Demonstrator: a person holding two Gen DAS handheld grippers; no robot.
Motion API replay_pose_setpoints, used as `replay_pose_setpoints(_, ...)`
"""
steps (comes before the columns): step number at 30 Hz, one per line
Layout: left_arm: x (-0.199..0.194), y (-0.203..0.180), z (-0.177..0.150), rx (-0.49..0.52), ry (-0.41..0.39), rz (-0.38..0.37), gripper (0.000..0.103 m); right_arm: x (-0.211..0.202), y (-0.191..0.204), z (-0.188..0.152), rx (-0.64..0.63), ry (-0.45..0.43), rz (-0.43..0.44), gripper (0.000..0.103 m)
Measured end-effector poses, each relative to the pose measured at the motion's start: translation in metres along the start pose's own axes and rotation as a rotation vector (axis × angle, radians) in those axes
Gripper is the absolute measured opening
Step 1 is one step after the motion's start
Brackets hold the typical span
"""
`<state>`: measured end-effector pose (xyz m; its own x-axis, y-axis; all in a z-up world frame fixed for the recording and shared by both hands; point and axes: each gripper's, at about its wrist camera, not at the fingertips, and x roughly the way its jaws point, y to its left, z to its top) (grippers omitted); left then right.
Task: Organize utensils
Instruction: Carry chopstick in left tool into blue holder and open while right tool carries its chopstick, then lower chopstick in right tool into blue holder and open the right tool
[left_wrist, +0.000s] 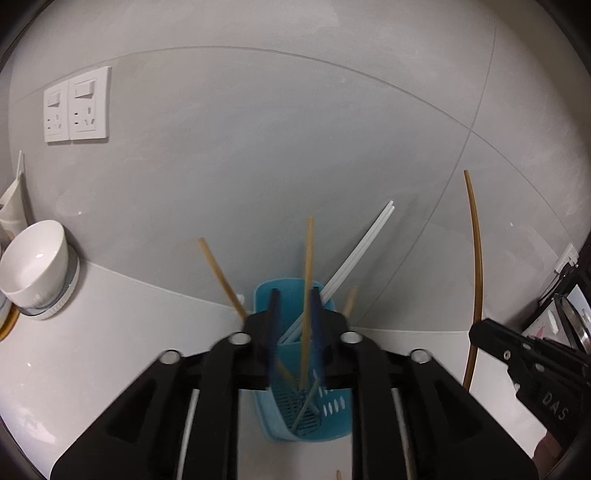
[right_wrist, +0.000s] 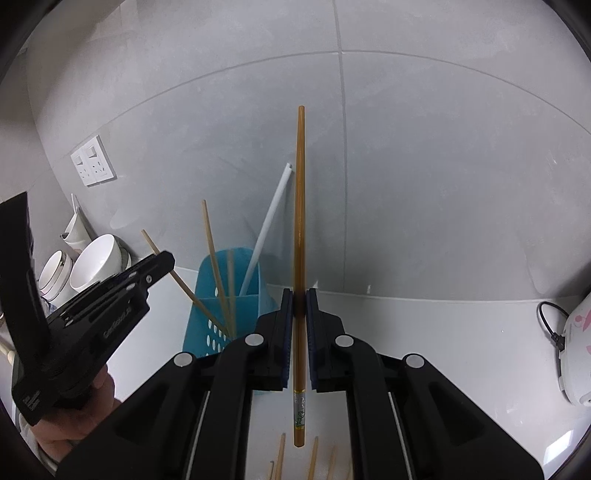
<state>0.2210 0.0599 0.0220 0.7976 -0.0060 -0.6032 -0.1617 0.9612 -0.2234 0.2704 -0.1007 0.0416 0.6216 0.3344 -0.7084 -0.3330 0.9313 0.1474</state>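
Glossy brown wooden chopstick (right_wrist: 299, 236), perforated blue plastic holder (left_wrist: 295, 373), glossy white ceramic bowl (left_wrist: 35, 264)

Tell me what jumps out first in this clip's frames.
The right gripper is shut on a long brown chopstick held upright in front of the grey wall. To its left, a blue utensil holder on the white counter bristles with tan and white chopsticks, and the left gripper hovers just above it.
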Motion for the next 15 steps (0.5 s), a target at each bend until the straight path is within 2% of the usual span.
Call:
replay_pose_setpoints(1,-0.004,0.002,0.000,-0.005,0.005,0.008,0.037,-0.001,0.002,0.003,-0.001,-0.007,0.012,0.006)
replay_pose_setpoints(5,-0.016,0.011,-0.001,-0.016,0.020,0.014,0.056,-0.001,0.009,0.012,-0.006,-0.030,0.043,0.006)
replay_pose_setpoints(15,-0.035,0.034,-0.001,-0.024,0.063,0.059,0.083,0.002,0.029,0.029,0.016,-0.098,0.144,0.006)
